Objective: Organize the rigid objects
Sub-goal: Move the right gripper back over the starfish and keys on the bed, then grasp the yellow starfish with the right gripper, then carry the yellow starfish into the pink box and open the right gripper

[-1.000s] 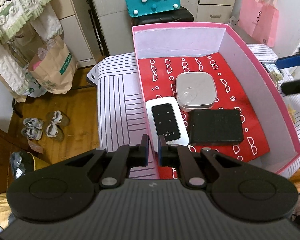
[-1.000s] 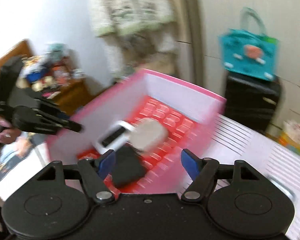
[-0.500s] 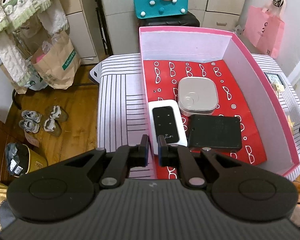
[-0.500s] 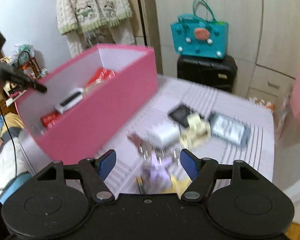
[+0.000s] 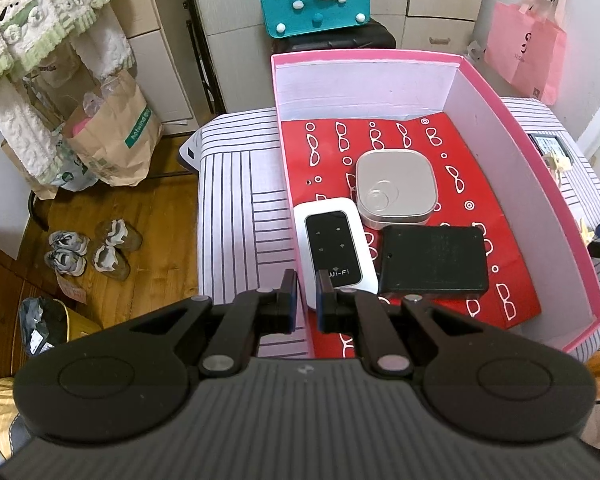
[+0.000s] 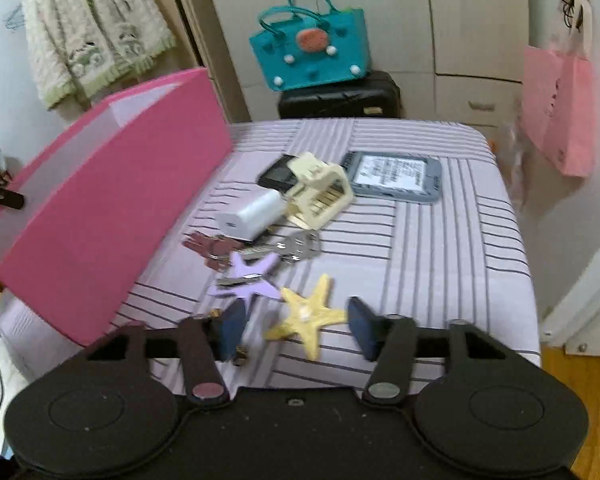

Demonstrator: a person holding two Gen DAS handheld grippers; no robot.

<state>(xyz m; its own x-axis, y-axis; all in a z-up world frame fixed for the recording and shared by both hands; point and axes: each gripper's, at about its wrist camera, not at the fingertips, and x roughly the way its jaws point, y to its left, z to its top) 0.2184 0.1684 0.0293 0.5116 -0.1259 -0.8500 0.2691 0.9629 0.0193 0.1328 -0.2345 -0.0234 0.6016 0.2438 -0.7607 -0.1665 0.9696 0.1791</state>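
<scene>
Three devices inside the pink box [image 5: 520, 152], centre of the left view: white Wi-Fi router [image 5: 334, 250], silver case [image 5: 396, 188], black pad [image 5: 434, 262]. Lower centre of the right view: yellow starfish [image 6: 310, 316] between the wide-open fingers of the right gripper [image 6: 298, 330], beside purple starfish [image 6: 250, 278], keys [image 6: 296, 246], white charger [image 6: 252, 214]. Nearly closed, empty, astride the box's near wall: left gripper [image 5: 307, 300].

Home bedroom, wardrobe doors [image 6: 480, 32], hanging knit cardigan [image 6: 96, 36], shoes [image 5: 88, 250] on wood floor [image 5: 148, 216]
</scene>
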